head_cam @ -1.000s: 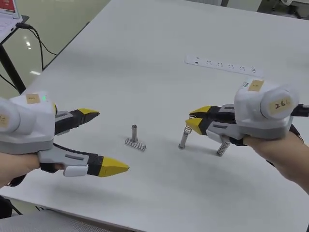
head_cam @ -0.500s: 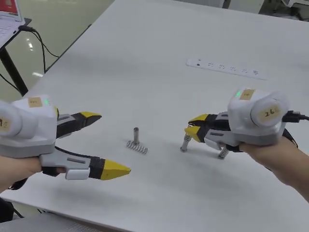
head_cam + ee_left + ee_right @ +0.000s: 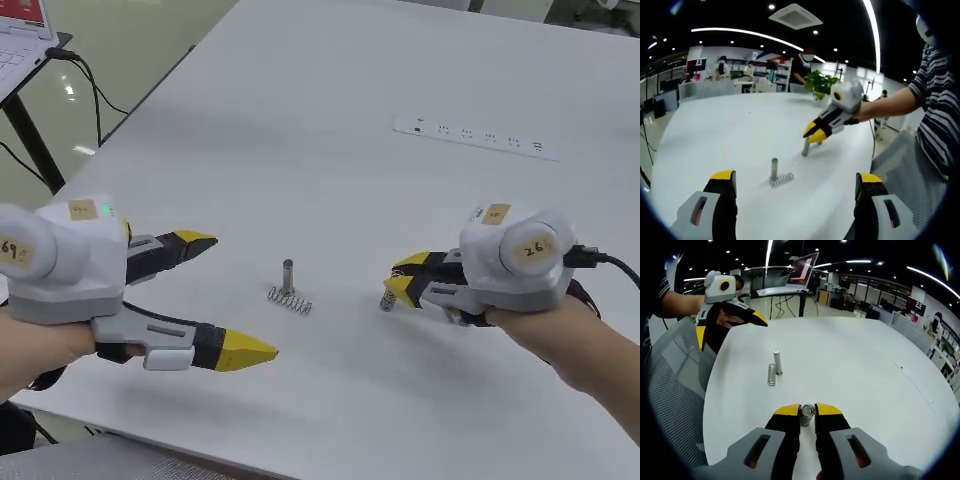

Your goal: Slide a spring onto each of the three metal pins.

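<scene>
- Jaws of left gripper (image 3: 235,294) nearest, spread wide, holding nothing, hovering above near edge of table (image 3: 300,120).
- Loose spring (image 3: 290,300) lies flat mid-table, touching foot of bare upright pin (image 3: 288,273).
- Right gripper (image 3: 403,278) low, clenched on 2nd spring (image 3: 807,415), apparently sleeved on its own pin.
- Step, likely: seating that spring.
- Next: release, fetch loose spring, line it over bare pin, thread down.
- Power strip (image 3: 475,138) far back.
</scene>
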Tool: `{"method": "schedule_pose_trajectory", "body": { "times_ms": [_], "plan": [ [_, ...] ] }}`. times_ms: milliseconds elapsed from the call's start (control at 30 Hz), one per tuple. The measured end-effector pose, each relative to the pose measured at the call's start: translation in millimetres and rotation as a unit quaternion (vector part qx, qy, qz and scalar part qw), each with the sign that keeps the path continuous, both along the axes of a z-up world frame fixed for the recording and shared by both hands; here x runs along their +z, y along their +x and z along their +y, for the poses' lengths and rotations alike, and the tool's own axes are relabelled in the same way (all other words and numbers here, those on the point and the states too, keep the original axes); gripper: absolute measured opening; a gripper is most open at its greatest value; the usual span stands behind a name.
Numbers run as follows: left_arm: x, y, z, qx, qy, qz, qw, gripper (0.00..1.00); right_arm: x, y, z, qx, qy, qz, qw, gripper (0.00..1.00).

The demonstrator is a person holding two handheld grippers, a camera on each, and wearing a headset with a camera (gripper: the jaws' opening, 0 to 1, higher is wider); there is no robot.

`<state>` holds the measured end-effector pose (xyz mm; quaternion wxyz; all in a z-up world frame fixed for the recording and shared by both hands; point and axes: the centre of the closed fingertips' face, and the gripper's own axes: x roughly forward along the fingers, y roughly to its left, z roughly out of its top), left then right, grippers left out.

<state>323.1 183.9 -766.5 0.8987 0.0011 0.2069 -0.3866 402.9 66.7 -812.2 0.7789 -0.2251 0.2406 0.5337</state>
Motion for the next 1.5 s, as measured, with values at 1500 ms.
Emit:
{"method": "schedule_pose_trajectory", "body": {
  "times_ms": [1500],
  "plan": [
    [9.1, 3.6, -7.3, -0.002, -0.003, -0.004, 1.0, 0.96, 33.0, -21.7, -17.3, -0.044, 0.088, 0.027, 0.9948, 0.2]
  ]
}}
